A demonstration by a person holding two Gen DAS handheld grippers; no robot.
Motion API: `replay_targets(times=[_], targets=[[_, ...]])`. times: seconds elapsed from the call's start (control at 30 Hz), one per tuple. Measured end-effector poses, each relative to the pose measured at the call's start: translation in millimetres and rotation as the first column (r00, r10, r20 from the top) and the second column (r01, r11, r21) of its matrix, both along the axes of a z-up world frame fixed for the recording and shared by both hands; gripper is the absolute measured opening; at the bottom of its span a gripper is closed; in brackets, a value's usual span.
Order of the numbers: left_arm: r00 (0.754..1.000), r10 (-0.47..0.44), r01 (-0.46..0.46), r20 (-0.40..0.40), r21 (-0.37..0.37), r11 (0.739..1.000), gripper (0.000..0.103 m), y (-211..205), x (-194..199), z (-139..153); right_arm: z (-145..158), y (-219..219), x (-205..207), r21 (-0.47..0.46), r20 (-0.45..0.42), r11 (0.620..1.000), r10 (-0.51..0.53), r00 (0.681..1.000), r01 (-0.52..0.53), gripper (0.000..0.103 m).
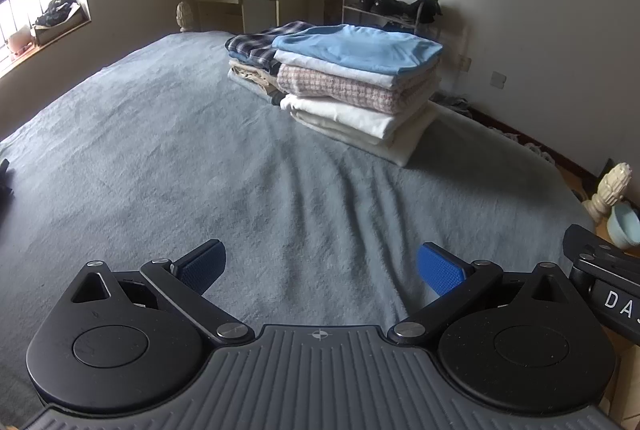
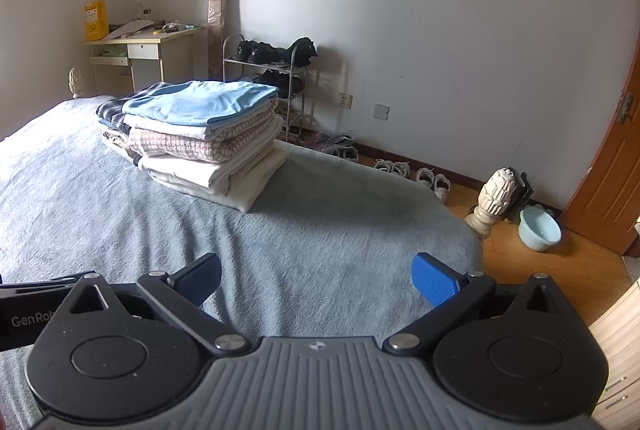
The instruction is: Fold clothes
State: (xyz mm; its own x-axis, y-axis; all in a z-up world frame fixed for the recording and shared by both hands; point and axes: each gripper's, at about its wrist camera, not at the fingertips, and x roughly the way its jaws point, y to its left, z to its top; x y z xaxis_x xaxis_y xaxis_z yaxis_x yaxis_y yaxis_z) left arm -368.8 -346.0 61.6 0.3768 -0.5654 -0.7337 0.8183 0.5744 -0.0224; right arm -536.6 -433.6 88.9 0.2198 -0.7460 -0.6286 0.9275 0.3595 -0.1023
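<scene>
Folded clothes (image 1: pixel 352 86) sit stacked on the far part of the bed (image 1: pixel 160 166), a light blue shirt (image 2: pixel 200 104) on top, a plaid stack (image 1: pixel 256 44) just behind. We hold both tools low over bare grey blanket, well apart from the pile. Left gripper (image 1: pixel 320 268): fingers wide apart, nothing between them. Right gripper (image 2: pixel 316 280): fingers likewise spread, empty.

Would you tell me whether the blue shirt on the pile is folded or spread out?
Folded: the blue shirt lies as a flat rectangle atop the pile.
</scene>
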Motion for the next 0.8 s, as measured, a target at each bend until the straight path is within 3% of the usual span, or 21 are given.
replay_targets(times=[0.8], targets=[[1.0, -0.003, 0.003, -0.005, 0.003, 1.0, 0.103, 1.6, -2.3, 0.5, -0.8, 3.0, -1.1, 0.005, 0.002, 1.0, 0.002, 1.0, -0.002, 0.103]])
